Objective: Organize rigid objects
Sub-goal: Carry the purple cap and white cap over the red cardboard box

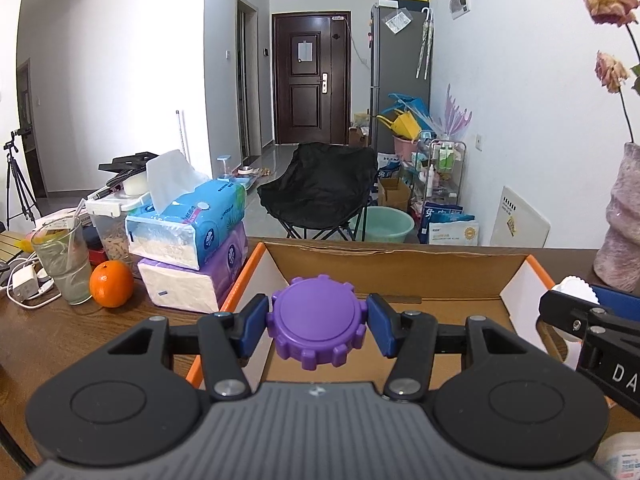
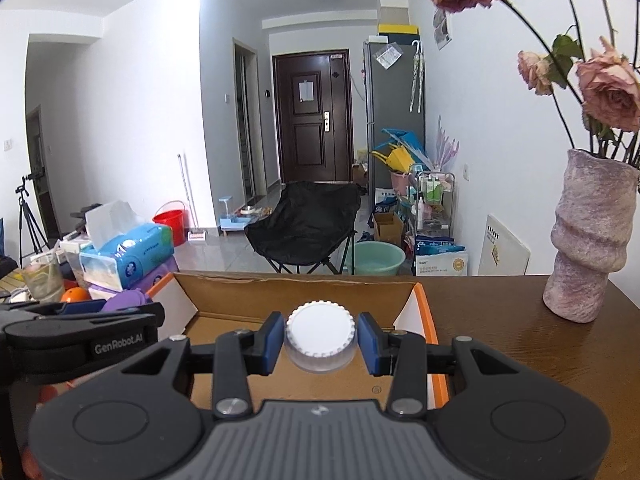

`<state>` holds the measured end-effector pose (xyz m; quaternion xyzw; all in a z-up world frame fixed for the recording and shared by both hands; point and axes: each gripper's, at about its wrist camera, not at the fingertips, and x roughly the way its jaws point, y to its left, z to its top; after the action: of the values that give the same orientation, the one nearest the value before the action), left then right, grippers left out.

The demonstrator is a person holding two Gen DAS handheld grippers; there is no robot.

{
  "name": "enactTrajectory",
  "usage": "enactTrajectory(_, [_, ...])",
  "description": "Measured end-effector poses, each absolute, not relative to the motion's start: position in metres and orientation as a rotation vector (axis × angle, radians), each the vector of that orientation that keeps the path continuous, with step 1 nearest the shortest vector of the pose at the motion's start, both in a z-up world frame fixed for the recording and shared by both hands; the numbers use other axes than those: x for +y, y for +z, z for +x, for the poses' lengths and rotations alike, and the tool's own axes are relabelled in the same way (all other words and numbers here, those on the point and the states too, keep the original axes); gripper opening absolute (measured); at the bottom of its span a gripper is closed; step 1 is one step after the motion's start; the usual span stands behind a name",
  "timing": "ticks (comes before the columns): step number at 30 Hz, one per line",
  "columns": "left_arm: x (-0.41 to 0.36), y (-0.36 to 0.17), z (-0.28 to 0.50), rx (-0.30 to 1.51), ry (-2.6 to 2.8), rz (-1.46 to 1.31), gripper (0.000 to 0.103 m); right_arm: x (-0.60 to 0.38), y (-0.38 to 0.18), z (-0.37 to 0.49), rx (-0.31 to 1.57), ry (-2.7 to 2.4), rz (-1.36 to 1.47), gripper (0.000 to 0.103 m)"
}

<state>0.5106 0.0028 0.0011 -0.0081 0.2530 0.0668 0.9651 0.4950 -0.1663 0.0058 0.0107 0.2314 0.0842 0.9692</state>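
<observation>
Left hand-held gripper is clamped on a purple cap, blue pads pressing its left and right sides, flat top facing the camera. Right hand-held gripper is clamped on a white cap the same way, pads on opposite sides of the rim.

Key relation: both caps hang above the open box, whose floor lies straight below and slightly ahead of each gripper. Left one is over the box's left half, near the orange-edged left wall; right one is over the right half, near the right wall. The box's long axis runs left-right across both views, so each cap is already over its own end. Neither arm is nearer; judged, the drop needs only a lowering and release. The grippers sit side by side, close, each showing in the other's view edge, so a sideways bump is the risk.

Materials: purple cap is hard matte plastic, round, chunky square teeth around the rim, raised disc on top. White cap is round, fine ribbed edge, smooth top, a translucent skirt below. Both rigid, no give under the pads. Box is brown corrugated cardboard inside, white flaps, orange outer edge; no contents show on the visible part of its floor.

Box sits on a dark wood-grain desk. Left of it: stacked tissue packs, orange, glass. Right of it: rough pinkish vase with dried roses.
</observation>
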Motion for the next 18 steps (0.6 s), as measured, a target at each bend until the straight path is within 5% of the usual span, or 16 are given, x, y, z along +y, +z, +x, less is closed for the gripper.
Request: enactTrajectory(18, [0.007,-0.027,0.545,0.604,0.166,0.03,0.055,-0.155,-0.017,0.528,0.572,0.184,-0.021,0.039])
